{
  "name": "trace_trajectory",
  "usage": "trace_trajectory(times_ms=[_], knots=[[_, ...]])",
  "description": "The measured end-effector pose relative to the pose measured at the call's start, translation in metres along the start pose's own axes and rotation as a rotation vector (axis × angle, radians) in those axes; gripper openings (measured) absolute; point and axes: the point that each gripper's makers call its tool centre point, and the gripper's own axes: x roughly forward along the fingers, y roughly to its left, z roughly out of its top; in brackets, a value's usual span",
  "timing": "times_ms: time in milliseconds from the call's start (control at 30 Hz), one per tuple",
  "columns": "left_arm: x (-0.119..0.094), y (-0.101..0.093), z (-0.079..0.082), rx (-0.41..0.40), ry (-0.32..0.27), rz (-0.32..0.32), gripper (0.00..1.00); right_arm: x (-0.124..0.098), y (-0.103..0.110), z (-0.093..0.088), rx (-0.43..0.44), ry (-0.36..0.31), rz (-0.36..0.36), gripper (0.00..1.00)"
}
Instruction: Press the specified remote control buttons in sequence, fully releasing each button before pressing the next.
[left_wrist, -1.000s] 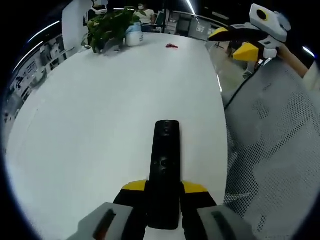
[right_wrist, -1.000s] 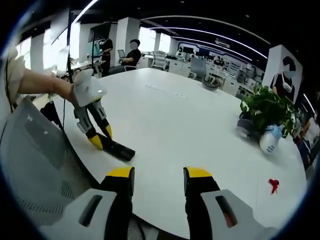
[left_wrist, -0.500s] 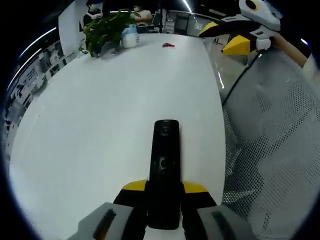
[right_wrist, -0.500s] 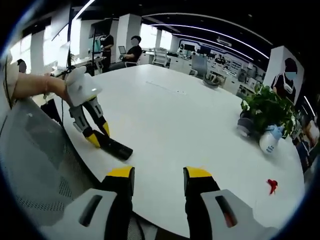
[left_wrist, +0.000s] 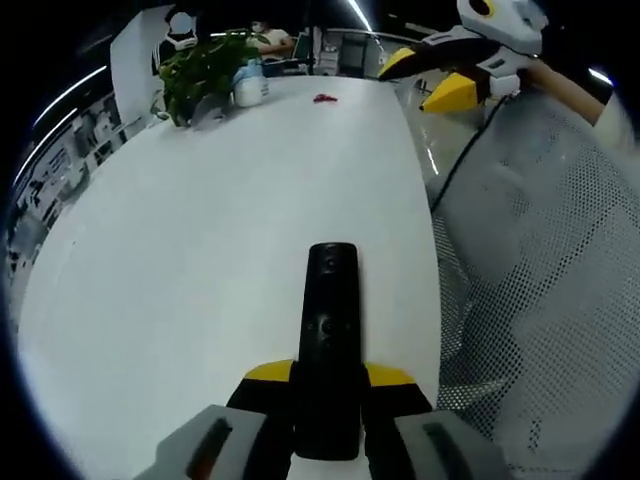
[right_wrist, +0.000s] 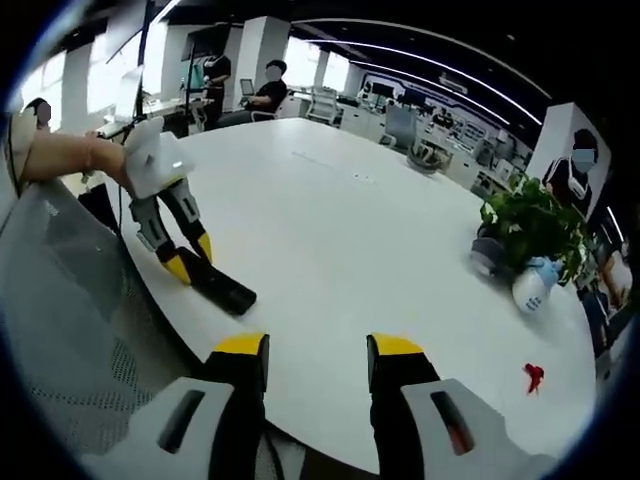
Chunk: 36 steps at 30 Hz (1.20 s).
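Note:
A long black remote control points away over the white table, and my left gripper is shut on its near end. Small buttons show on the remote's upper face. In the right gripper view the same remote lies low by the table's edge, held by the left gripper in a person's hand. My right gripper hangs open with nothing between its yellow-tipped fingers, above the table's near edge. The left gripper view catches the right gripper at the upper right, apart from the remote.
A potted plant and a white spray bottle stand at the table's far side, with a small red object nearby. A grey mesh chair back borders the table. People sit at desks beyond.
Both views have shifted slightly with the hands. The left gripper still holds the remote; the right gripper stays open and apart from it.

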Motion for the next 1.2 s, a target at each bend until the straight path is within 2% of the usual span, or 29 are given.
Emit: trace_trajectory(times_ms=[67,333,567,767,833,967,1200], knots=[[0.0,-0.001,0.0,0.002,-0.008,-0.01,0.24,0.001,0.002,-0.002,-0.023,0.019,0.005,0.4],[0.002,-0.016,-0.001,0.131,0.01,-0.064,0.24,0.004,0.014,-0.007,-0.103,0.068,0.033,0.4],[0.002,-0.023,-0.001,0.177,-0.005,-0.091,0.24,0.006,0.027,-0.009,-0.15,0.094,0.084,0.36],[0.002,-0.023,-0.002,0.201,-0.039,-0.085,0.24,0.009,0.044,-0.01,-0.146,0.121,0.191,0.36],[0.002,-0.023,-0.002,0.212,-0.041,-0.082,0.24,0.01,0.052,-0.009,-0.17,0.129,0.228,0.35],[0.002,-0.022,-0.001,0.204,-0.052,-0.079,0.24,0.017,0.063,-0.009,-0.227,0.177,0.281,0.29],[0.002,-0.024,-0.002,0.202,-0.047,-0.072,0.24,0.047,0.082,0.0,-0.229,0.191,0.385,0.16]])
